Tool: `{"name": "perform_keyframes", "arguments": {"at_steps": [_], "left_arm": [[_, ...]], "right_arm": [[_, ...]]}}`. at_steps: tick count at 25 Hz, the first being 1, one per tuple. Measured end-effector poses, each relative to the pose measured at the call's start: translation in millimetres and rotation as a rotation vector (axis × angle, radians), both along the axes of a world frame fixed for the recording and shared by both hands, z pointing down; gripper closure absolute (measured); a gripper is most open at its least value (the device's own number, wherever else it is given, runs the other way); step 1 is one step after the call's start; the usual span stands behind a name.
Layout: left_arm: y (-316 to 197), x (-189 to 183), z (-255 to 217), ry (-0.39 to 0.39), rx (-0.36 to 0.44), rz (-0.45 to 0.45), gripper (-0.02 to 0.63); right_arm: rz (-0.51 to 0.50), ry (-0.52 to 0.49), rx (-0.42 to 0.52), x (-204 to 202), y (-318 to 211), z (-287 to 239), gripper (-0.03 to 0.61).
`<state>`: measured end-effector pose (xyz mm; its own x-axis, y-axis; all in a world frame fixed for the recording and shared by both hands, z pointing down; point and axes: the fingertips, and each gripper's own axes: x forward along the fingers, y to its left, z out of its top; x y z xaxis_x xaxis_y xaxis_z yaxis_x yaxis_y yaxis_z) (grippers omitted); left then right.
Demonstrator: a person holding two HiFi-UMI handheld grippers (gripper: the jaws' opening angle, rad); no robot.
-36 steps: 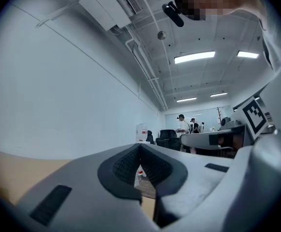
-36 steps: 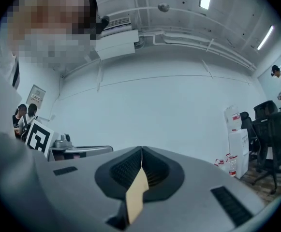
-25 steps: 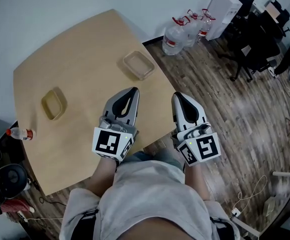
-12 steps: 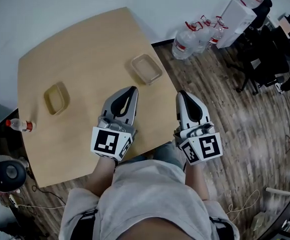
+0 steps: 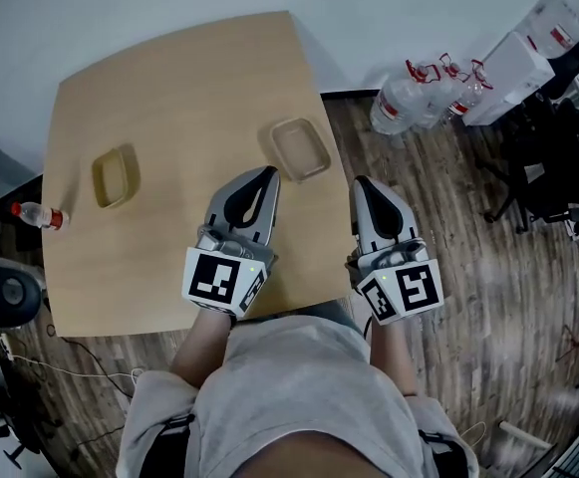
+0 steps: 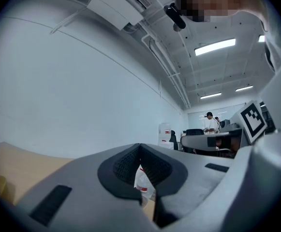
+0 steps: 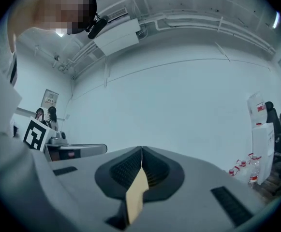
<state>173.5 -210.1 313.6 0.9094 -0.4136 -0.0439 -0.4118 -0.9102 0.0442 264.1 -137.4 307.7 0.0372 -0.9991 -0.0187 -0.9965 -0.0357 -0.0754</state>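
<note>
Both grippers are held side by side in front of the person, jaws pointing away and slightly upward. My left gripper is shut with nothing in it, above the near right part of the wooden table. Its tip is just short of a shallow clear container. My right gripper is shut and empty too, over the table's right edge beside that container. The left gripper view shows the closed jaws against a white wall. The right gripper view shows the same for its gripper.
A yellowish container sits on the table's left part. A small bottle with a red cap lies past the left edge. Large water jugs and a white box stand on the wooden floor at the right, with office chairs beyond.
The person has turned: table, containers and jugs have slid right in the head view, and the room has shifted in both gripper views. Both grippers keep their pose and stay shut.
</note>
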Motion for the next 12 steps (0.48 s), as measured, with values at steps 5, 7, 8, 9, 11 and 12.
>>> {"name": "perform_keyframes", "arguments": {"at_steps": [5, 7, 8, 9, 11, 12], "left_arm": [[-5.1, 15.6, 0.9, -0.004, 0.004, -0.072, 0.598], [-6.0, 21.3, 1.3, -0.005, 0.005, -0.103, 0.598], [-6.4, 23.4, 1.8, -0.005, 0.005, -0.119, 0.598], [-7.0, 24.8, 2.5, -0.005, 0.004, -0.135, 0.598], [-9.2, 26.0, 4.3, -0.003, 0.000, -0.170, 0.598], [-10.3, 26.4, 5.5, -0.001, -0.003, -0.188, 0.598]], "right_arm": [[-0.077, 0.002, -0.005, 22.0, -15.4, 1.8, 0.568], [-0.106, 0.001, -0.006, 31.1, -19.7, 3.2, 0.568], [-0.119, 0.001, -0.007, 34.9, -21.6, 4.0, 0.568], [-0.133, 0.001, -0.009, 37.9, -23.8, 4.9, 0.568], [-0.164, 0.003, -0.014, 41.8, -29.2, 7.1, 0.568], [-0.180, 0.004, -0.018, 43.4, -32.0, 8.6, 0.568]]}}
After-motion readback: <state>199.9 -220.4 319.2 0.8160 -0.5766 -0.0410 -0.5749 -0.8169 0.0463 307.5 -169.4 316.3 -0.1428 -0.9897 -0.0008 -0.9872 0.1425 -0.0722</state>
